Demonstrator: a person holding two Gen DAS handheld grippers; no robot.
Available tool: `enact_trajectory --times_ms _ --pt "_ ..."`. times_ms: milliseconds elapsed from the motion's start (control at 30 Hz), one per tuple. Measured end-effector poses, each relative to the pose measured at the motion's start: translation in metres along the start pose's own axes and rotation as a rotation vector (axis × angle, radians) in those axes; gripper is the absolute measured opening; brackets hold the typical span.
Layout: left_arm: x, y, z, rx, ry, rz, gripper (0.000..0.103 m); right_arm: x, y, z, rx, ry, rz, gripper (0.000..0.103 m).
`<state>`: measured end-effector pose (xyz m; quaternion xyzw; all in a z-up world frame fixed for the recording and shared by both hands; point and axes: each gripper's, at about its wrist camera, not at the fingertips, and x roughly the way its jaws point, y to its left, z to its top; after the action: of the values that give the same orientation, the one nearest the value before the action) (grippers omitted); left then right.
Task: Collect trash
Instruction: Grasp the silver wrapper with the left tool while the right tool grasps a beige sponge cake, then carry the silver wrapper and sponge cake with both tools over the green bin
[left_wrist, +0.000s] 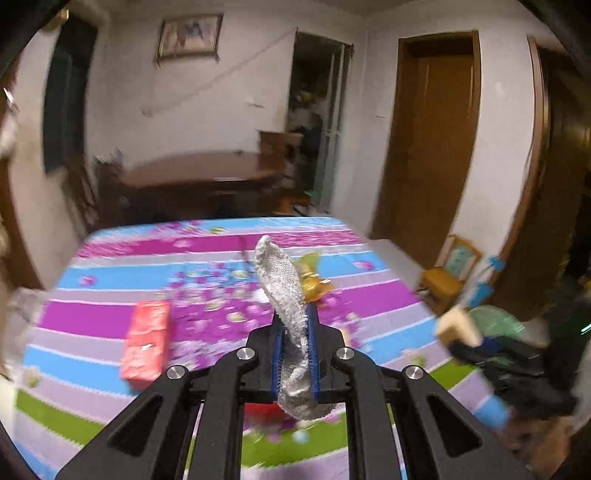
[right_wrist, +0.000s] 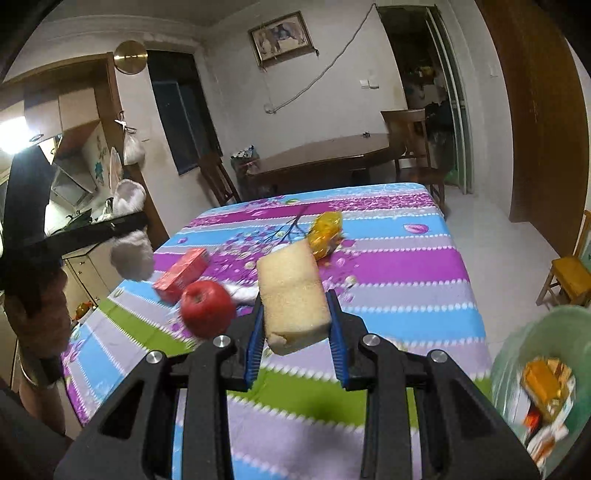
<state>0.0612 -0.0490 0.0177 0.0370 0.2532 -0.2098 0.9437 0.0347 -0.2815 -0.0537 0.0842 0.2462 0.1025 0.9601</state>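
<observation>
Pinching from both sides, the blue-padded fingers of the right gripper (right_wrist: 295, 325) clamp a pale yellow rectangular sponge block (right_wrist: 291, 295), which stands lifted above the table. The left gripper (left_wrist: 294, 343) has its fingers drawn narrow on a crumpled white textured paper wad (left_wrist: 284, 295) that rises up between the pads and droops below them.

Under both tools spreads a tablecloth striped in purple, blue, lilac and green with a floral print (right_wrist: 406, 273). On it lie a red cardboard box (right_wrist: 183, 275), a round red apple (right_wrist: 207, 308) just beside that box, and a crinkled yellow plastic wrapper (right_wrist: 325, 232) farther back near the middle of the table. At the lower right of the right wrist view, a pale green round bin (right_wrist: 532, 332) holds orange and white packaging.

Beyond the table stand a dark brown wooden dining table (right_wrist: 325, 151) with wooden chairs, a framed picture (right_wrist: 282, 37) on the white wall, a dark window, and a brown wooden door (left_wrist: 432, 147). A small yellow wooden chair (left_wrist: 448, 273) sits on the pale tiled floor at the right.
</observation>
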Motion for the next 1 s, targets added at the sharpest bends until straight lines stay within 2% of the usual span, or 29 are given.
enact_trajectory --times_ms 133,267,400,667,1000 --pt "-0.013 -0.012 -0.035 0.002 0.025 0.022 0.013 -0.015 0.018 -0.017 -0.012 -0.014 -0.043 0.029" --pt "-0.015 -0.022 -0.060 0.003 0.025 0.084 0.013 -0.024 0.032 -0.035 -0.025 -0.028 -0.082 0.029" --pt "-0.013 -0.032 -0.077 0.033 0.011 0.206 0.013 -0.024 0.049 -0.048 -0.048 -0.043 -0.107 0.029" --pt "-0.011 -0.038 -0.087 0.032 0.028 0.269 0.013 -0.022 0.063 -0.060 -0.096 -0.024 -0.136 0.029" --pt "-0.007 -0.039 -0.091 0.045 0.024 0.298 0.013 -0.021 0.065 -0.063 -0.101 -0.009 -0.143 0.029"
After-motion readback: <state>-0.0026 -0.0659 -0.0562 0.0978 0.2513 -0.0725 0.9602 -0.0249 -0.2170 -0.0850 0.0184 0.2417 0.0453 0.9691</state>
